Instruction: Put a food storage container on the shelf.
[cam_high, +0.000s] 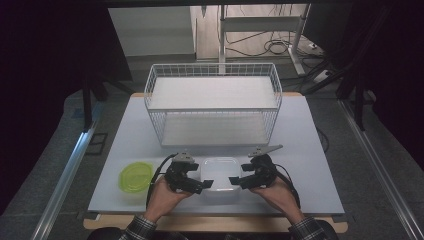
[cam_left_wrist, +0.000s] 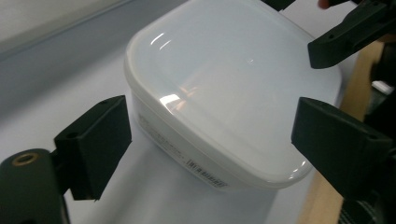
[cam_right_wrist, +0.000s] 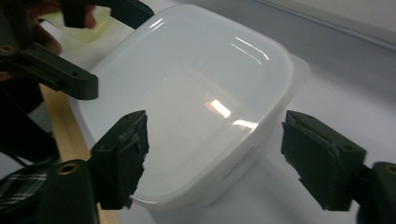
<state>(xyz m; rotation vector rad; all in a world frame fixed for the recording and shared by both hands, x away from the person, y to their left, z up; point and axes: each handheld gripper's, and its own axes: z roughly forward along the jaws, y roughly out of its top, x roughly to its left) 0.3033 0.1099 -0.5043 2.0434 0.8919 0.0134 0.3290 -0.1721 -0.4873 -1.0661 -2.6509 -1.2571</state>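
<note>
Left tongs | right tongs | both level, flanking container; open

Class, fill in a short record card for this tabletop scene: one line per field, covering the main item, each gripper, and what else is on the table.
Main item: white lidded container, near the front edge of the table
Left gripper: at the container's left side, jaws open astride a corner, pads not pressing
Right gripper: at its right side, jaws open astride the opposite end
Basket: white wire basket behind the container
Other item: green round lid, left of the left hand
</note>
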